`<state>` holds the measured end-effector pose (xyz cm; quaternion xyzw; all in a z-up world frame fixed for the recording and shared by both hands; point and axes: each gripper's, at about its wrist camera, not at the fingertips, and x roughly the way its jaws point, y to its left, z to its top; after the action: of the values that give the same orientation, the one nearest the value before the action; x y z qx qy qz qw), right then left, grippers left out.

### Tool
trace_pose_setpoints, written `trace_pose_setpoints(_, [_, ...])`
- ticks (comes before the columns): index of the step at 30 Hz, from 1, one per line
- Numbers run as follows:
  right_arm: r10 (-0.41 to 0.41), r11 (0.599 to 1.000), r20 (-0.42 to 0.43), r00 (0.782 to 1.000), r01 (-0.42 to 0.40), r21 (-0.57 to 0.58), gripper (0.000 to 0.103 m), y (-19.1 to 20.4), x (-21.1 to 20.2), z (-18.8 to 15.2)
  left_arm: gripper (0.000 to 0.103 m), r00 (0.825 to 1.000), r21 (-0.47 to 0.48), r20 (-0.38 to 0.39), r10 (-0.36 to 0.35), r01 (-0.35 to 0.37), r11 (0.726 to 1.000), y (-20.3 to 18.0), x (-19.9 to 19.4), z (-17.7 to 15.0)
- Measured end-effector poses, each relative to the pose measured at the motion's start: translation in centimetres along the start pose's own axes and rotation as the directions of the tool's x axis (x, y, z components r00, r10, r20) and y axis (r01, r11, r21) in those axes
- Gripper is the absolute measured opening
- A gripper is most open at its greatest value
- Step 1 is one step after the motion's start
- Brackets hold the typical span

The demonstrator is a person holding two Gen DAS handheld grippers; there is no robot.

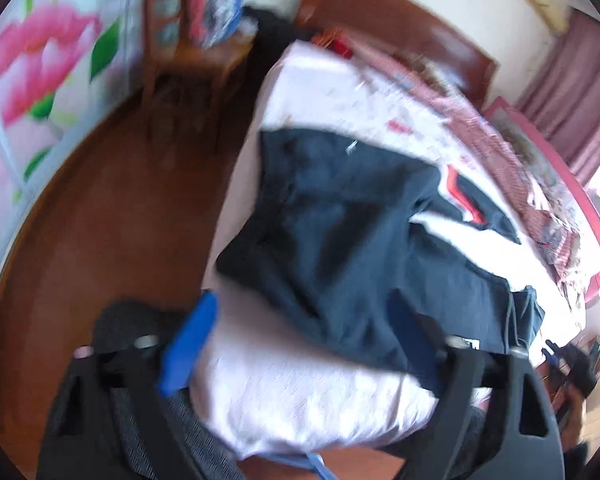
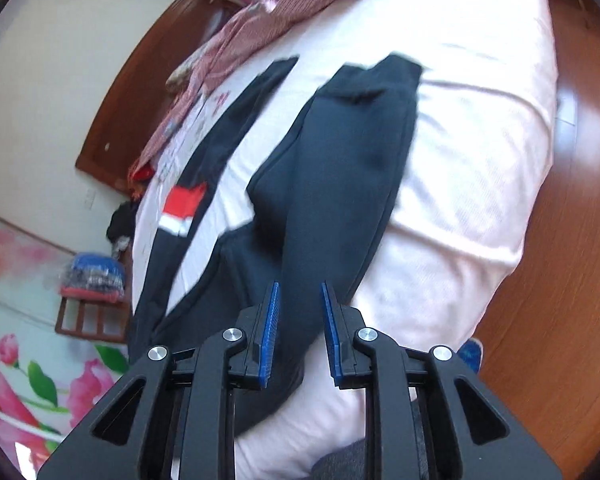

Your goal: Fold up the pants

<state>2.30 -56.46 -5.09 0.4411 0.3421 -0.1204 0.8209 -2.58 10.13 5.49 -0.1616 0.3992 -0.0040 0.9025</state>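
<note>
Dark navy pants [image 1: 340, 232] with a red and white patch [image 2: 182, 204] lie spread on a bed with a pale pink sheet [image 2: 480, 152]. In the right wrist view the two legs [image 2: 340, 184] run away from me, apart from each other. My left gripper [image 1: 300, 340] is open wide above the near edge of the pants, with blue pads [image 1: 188, 344]. My right gripper [image 2: 299, 320] is open by a small gap just above the waist end of the pants, holding nothing.
A red patterned quilt [image 1: 520, 168] is bunched along the far side of the bed by the wooden headboard [image 1: 380, 20]. A wooden chair [image 1: 196, 52] with bagged clothes stands on the brown wood floor [image 1: 100, 220]. A floral wardrobe panel [image 1: 40, 64] is at the left.
</note>
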Motion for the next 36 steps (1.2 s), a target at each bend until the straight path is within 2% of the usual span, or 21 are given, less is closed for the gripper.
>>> trace_pose_setpoints(2, [-0.045, 0.999, 0.044, 0.998, 0.044, 0.029, 0.021, -0.8, 1.0, 3.4, 0.100, 0.999, 0.132, 0.022, -0.049, 0.045, 0.990, -2.7, 0.5, 0.9])
trace_pose_setpoints(4, [-0.102, 0.994, 0.063, 0.993, 0.099, 0.056, 0.021, -1.8, 2.2, 6.2, 0.100, 0.997, 0.225, -0.002, -0.077, 0.075, 0.971, -5.8, 1.1, 1.0])
trace_pose_setpoints(5, [-0.100, 0.993, 0.052, 0.994, 0.097, 0.061, 0.021, -2.0, 3.2, 7.3, 0.101, 0.995, 0.257, -0.012, -0.102, 0.101, 0.961, -7.3, 1.4, 0.8])
trace_pose_setpoints(7, [-0.160, 0.985, 0.059, 0.985, 0.155, 0.082, 0.021, -2.9, 4.4, 9.0, 0.101, 0.988, 0.302, -0.055, -0.144, 0.154, 0.941, -10.1, 2.2, 0.5])
trace_pose_setpoints(9, [-0.185, 0.979, 0.027, 0.982, 0.182, 0.096, 0.021, -3.1, 6.1, 10.0, 0.101, 0.983, 0.321, -0.098, -0.157, 0.180, 0.930, -12.4, 2.5, -0.5])
trace_pose_setpoints(11, [-0.162, 0.981, 0.002, 0.987, 0.161, 0.107, 0.021, -3.4, 7.2, 10.4, 0.101, 0.972, 0.340, -0.154, -0.176, 0.220, 0.914, -14.6, 2.7, -1.6])
trace_pose_setpoints(12, [-0.180, 0.978, -0.019, 0.983, 0.181, 0.104, 0.021, -3.6, 7.8, 10.6, 0.101, 0.969, 0.352, -0.172, -0.180, 0.231, 0.907, -15.4, 2.9, -2.0])
trace_pose_setpoints(14, [-0.153, 0.983, -0.019, 0.988, 0.154, 0.100, 0.021, -3.5, 8.5, 10.3, 0.101, 0.967, 0.380, -0.192, -0.166, 0.230, 0.896, -16.3, 3.3, -2.9])
trace_pose_setpoints(16, [-0.194, 0.980, -0.025, 0.981, 0.195, 0.046, 0.021, -2.7, 9.2, 10.2, 0.101, 0.964, 0.397, -0.216, -0.153, 0.230, 0.888, -17.1, 3.2, -3.5])
trace_pose_setpoints(18, [-0.219, 0.976, -0.027, 0.975, 0.219, 0.005, 0.019, -2.3, 9.3, 10.1, 0.101, 0.963, 0.390, -0.232, -0.133, 0.218, 0.895, -17.0, 3.4, -4.0])
trace_pose_setpoints(19, [-0.228, 0.974, -0.027, 0.973, 0.228, -0.011, 0.010, -2.1, 9.3, 10.1, 0.101, 0.961, 0.379, -0.245, -0.132, 0.220, 0.899, -17.0, 3.6, -4.2])
trace_pose_setpoints(21, [-0.234, 0.972, -0.009, 0.972, 0.234, -0.038, 0.007, -1.7, 8.8, 10.1, 0.101, 0.955, 0.347, -0.270, -0.125, 0.218, 0.912, -16.7, 4.1, -4.3])
trace_pose_setpoints(25, [-0.228, 0.971, 0.093, 0.969, 0.234, -0.054, 0.005, -0.9, 5.2, 10.4, 0.101, 0.953, 0.308, -0.281, -0.116, 0.205, 0.929, -16.0, 4.4, -4.5])
trace_pose_setpoints(27, [-0.239, 0.964, 0.159, 0.958, 0.254, -0.084, 0.005, -0.1, 2.8, 10.3, 0.101, 0.953, 0.301, -0.280, -0.114, 0.200, 0.933, -15.5, 5.2, -3.8])
trace_pose_setpoints(30, [-0.283, 0.941, 0.245, 0.927, 0.318, -0.115, 0.005, 0.7, -0.6, 9.6, 0.101, 0.955, 0.296, -0.271, -0.120, 0.201, 0.934, -15.2, 5.1, -3.6])
trace_pose_setpoints(33, [-0.344, 0.914, 0.290, 0.893, 0.390, -0.116, 0.005, 0.5, -2.3, 8.4, 0.101, 0.951, 0.294, -0.284, -0.119, 0.205, 0.934, -15.2, 5.3, -3.8])
trace_pose_setpoints(35, [-0.392, 0.891, 0.250, 0.885, 0.433, -0.139, 0.005, -0.4, -1.0, 7.8, 0.101, 0.949, 0.292, -0.293, -0.116, 0.205, 0.934, -15.1, 5.5, -4.0])
trace_pose_setpoints(36, [-0.410, 0.890, 0.216, 0.886, 0.440, -0.119, 0.014, -1.5, 0.0, 7.7, 0.101, 0.947, 0.294, -0.300, -0.115, 0.207, 0.933, -15.1, 5.6, -4.0])
